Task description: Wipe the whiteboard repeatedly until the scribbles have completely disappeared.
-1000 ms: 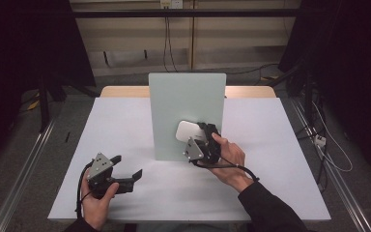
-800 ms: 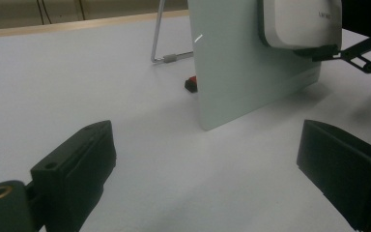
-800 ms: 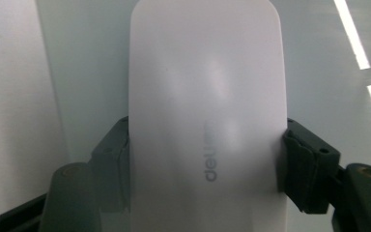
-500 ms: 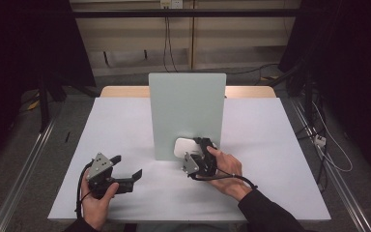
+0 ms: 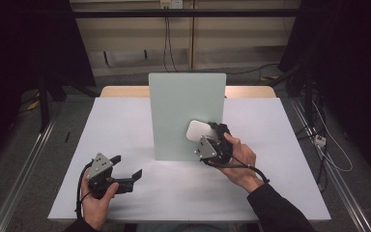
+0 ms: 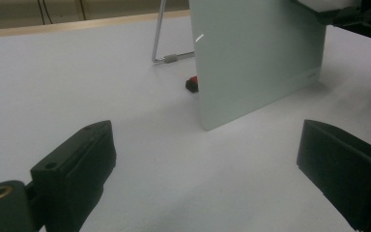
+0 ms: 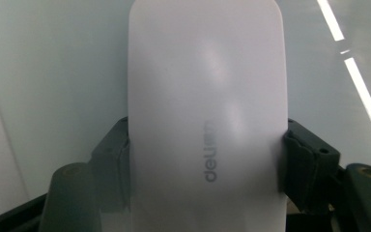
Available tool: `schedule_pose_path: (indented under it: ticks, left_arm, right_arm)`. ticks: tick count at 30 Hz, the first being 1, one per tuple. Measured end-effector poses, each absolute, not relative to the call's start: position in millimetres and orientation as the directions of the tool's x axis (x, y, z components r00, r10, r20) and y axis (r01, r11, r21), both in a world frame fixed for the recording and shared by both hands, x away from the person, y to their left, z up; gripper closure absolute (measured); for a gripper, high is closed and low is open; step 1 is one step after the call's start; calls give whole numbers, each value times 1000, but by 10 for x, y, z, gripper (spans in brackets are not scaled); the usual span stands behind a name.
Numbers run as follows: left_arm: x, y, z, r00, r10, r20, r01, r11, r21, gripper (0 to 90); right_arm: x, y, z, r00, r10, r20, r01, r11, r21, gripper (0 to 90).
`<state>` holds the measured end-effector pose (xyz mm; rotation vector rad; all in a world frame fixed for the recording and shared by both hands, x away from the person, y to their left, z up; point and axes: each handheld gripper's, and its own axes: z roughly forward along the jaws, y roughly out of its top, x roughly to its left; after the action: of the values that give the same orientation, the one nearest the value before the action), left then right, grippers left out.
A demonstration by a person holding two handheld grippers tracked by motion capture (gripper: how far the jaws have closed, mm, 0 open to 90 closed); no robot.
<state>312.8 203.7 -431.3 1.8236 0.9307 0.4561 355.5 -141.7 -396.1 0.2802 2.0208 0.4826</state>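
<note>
Now the right gripper [image 5: 211, 140] has carried the smooth white rounded-rectangle eraser block [image 5: 198, 130] back up the face of the upright pale green glossy board [image 5: 186, 113], higher than half a second ago, when it sat near the board's bottom edge. Its two black jaws are closed against the block's long sides, and in the right gripper view the block [image 7: 207, 116], with faint grey lettering, lies flat against the board. Left of the board, the left gripper [image 5: 125, 176] hangs low over the matte white tabletop [image 5: 125, 125] with its jaws spread wide and nothing between them, unmoved.
</note>
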Motion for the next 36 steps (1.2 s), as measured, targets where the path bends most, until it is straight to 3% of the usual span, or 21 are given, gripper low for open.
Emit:
schedule_pose_path:
  ticks: [9, 24, 36]
  left_arm:
    - [3128, 2030, -4313, 634, 767, -103, 392, -204, 897, 64]
    - [3128, 2028, -4312, 634, 767, -102, 391, -204, 897, 64]
    - [3135, 2047, -4318, 635, 766, -101, 394, -208, 895, 64]
  right_arm:
    - [3487, -1431, -4100, -486, 388, -783, 8, 898, 440, 315]
    - [3387, -1228, -4386, -574, 291, -766, -36, 925, 378, 315]
    - [3529, -1310, -4047, -493, 418, -763, -2, 876, 481, 315]
